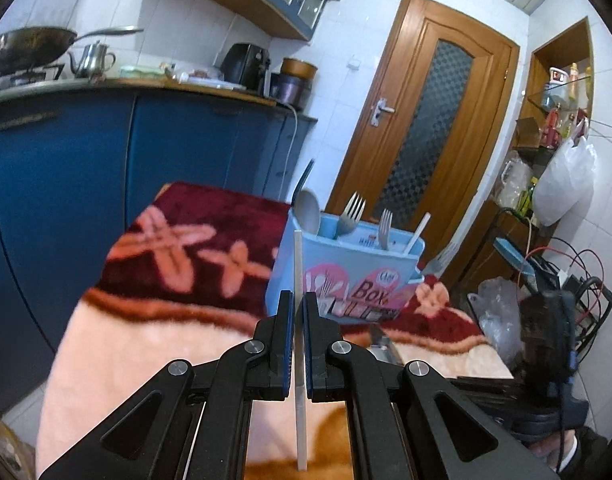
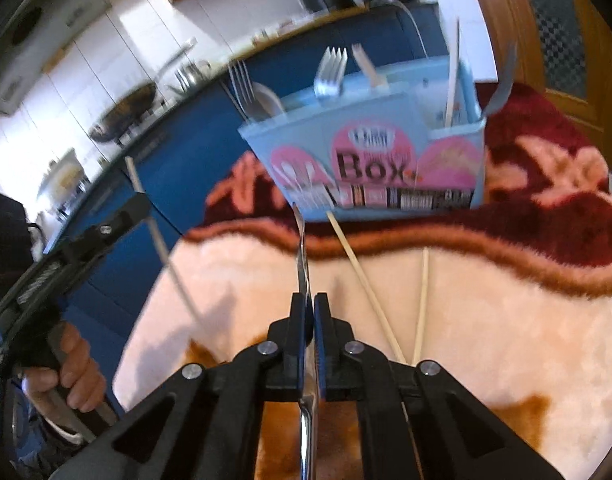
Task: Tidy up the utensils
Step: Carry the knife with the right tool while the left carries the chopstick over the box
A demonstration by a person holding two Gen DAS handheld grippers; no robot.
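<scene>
Left wrist: left gripper clamped on a white chopstick, just before the blue utensil box.

Right wrist only: right gripper pinching a metal utensil; two chopsticks lying before the box.

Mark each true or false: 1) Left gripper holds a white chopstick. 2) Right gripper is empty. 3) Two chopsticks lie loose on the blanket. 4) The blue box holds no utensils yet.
1) True: the left gripper is shut on the white chopstick.
2) False: the right gripper is shut on a metal utensil; its type is unclear.
3) True: two wooden chopsticks lie on the blanket.
4) False: the blue box already holds forks and a spoon.
</scene>
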